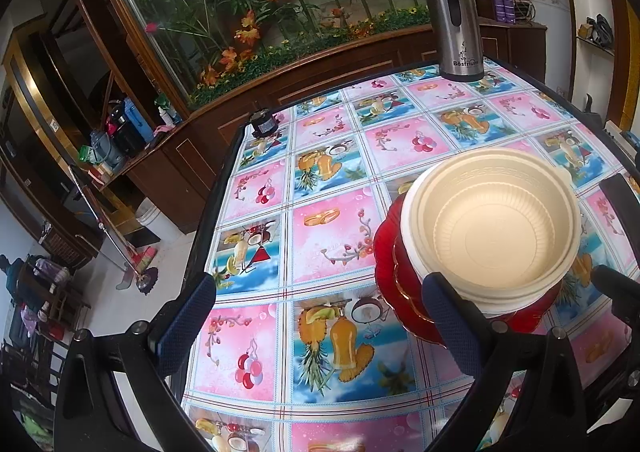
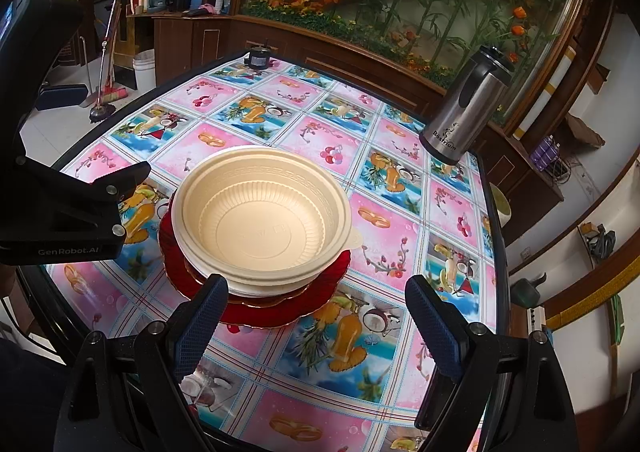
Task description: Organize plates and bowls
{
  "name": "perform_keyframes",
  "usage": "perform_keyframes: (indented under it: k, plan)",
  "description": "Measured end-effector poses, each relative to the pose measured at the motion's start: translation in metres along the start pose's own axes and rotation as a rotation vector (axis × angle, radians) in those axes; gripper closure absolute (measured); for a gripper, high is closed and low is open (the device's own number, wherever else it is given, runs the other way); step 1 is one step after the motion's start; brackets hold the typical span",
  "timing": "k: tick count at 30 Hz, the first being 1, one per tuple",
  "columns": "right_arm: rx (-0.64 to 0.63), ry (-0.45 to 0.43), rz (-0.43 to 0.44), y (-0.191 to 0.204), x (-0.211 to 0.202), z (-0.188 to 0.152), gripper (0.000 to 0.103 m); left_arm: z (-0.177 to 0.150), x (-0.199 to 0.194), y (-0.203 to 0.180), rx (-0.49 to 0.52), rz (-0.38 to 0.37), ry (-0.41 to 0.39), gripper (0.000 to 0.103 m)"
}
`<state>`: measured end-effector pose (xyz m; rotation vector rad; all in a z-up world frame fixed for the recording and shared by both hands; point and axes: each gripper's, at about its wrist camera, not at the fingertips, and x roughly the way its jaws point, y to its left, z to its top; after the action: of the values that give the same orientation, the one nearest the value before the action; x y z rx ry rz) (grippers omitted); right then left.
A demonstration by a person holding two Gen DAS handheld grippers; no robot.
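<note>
My matt cream plastic bowl (image 2: 264, 219) sits on glossy red plates (image 2: 256, 304); the desk (image 2: 360, 364) wears shiny printed oilcloth, beside a brushed-metal flask (image 2: 464, 111).

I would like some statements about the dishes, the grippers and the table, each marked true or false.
1. The cream bowl sits on top of the stack. True.
2. The red plates lie at the bottom of the stack. True.
3. The right gripper is shut on the bowl. False: it is open and holds nothing.
4. The steel jug lies on its side. False: it stands upright on the table.
5. The left gripper is open. True.
</note>
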<state>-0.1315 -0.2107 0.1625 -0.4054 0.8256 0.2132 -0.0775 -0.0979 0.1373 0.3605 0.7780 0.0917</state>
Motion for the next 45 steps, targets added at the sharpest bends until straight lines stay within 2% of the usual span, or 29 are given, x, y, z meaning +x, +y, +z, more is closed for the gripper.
perform_keyframes:
  k: [32,45]
  plan:
    - [-0.011,-0.012,0.000,0.001,-0.005,0.006,0.010,0.002,0.001,0.001,-0.006,-0.002,0.003,0.000]
    - [-0.005,-0.012,-0.003,0.000,-0.005,0.005,0.010,0.004,-0.001,-0.012,0.001,-0.008,0.003,0.000]
